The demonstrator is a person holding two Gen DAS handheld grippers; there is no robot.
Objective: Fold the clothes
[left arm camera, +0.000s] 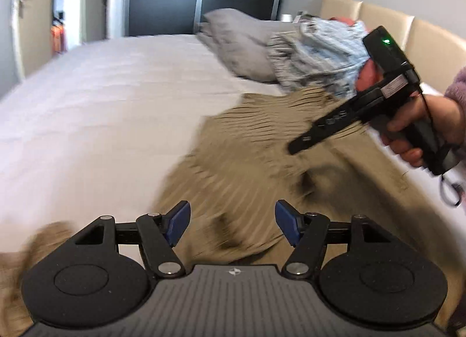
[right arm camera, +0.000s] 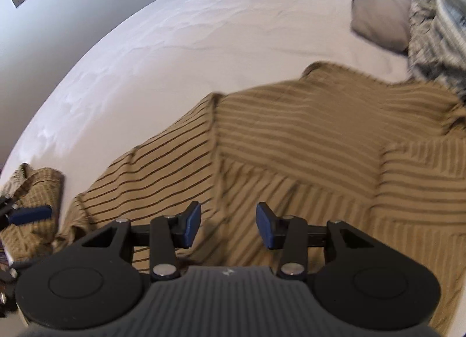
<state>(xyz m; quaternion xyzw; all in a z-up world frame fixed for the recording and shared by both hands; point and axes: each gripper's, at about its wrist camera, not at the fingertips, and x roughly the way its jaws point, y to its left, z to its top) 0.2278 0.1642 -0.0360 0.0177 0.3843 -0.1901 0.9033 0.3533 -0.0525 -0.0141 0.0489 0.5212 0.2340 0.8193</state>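
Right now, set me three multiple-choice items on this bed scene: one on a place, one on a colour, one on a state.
1. Where does the grey pillow lie?
A. on the bed, beyond the striped shirt
B. on the floor
C. under the shirt

2. What colour is the striped shirt spread on the bed?
A. red
B. tan with dark stripes
C. plain white

3. In what state is the right tool?
A. shut on the shirt
B. shut and empty
C. open, holding nothing

Key: 1 A, the pillow rests on the white sheet past the shirt's far edge, beside a pile of other clothes. 2 B, the cloth is tan with dark lines across it. 3 C, its blue pads stand apart with only the shirt seen beyond them; the left tool is open too.
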